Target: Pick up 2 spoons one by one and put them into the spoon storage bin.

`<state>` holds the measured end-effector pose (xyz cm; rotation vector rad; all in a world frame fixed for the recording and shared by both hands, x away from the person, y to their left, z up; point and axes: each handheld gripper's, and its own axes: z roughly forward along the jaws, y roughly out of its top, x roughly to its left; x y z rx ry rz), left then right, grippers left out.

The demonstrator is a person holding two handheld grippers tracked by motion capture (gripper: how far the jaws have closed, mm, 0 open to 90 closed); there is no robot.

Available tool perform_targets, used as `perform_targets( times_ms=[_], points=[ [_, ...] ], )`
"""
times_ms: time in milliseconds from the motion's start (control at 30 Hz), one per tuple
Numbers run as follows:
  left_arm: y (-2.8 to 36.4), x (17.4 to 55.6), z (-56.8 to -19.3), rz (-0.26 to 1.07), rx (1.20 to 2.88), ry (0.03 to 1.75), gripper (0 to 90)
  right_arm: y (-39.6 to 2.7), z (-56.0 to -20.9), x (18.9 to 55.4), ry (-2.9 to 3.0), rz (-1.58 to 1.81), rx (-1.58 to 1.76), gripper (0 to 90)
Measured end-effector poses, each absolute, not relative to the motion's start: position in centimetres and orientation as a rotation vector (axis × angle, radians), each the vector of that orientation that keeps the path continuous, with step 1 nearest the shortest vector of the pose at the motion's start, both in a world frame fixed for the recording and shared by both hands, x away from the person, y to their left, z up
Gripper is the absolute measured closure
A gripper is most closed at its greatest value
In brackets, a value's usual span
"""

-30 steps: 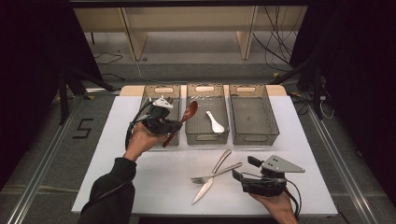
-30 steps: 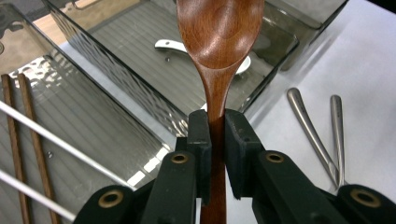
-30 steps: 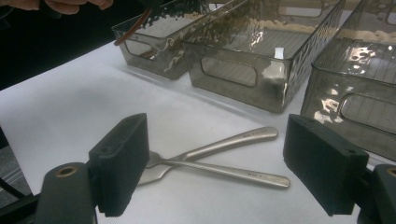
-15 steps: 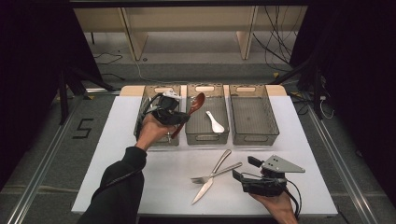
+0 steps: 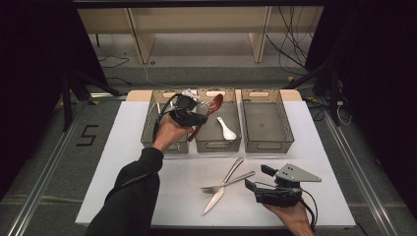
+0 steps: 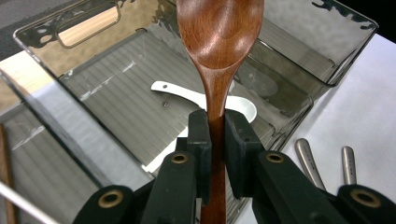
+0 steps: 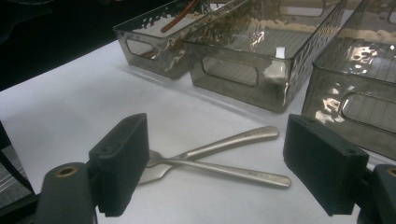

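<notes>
Wooden spoon held over the middle bin, ready to be set down

Nearest, the right gripper (image 5: 256, 181) rests on the table with jaws wide open and empty, facing the crossed fork (image 5: 227, 181) and knife (image 5: 222, 187). Farther off, the left gripper (image 5: 200, 119) clamps the wooden spoon (image 6: 218, 56) by its handle above the middle bin (image 5: 217, 144), over the white spoon (image 5: 226, 129). Best to lower the bowl inside the walls, beside the white spoon, before letting go.

White table (image 5: 147, 196) stands on a grey floor (image 5: 59, 162) bearing a black "5" mark (image 5: 87, 135) at left. Metal floor rails (image 5: 44, 182) run along both sides. Pale wooden furniture legs (image 5: 140, 37) stand at far centre, with loose cables (image 5: 290, 44) far right. Surroundings dark both sides.
</notes>
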<state>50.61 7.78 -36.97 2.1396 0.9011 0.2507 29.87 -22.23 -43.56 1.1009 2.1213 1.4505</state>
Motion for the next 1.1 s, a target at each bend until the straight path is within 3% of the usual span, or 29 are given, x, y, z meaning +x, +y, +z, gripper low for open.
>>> perform_targets(
  times_ms=[1100],
  points=[
    [5.6,53.3,-38.6,0.234,2.088,0.972,80.7,-22.2,-43.7,29.9,2.138,1.453,1.092,23.4]
  ],
)
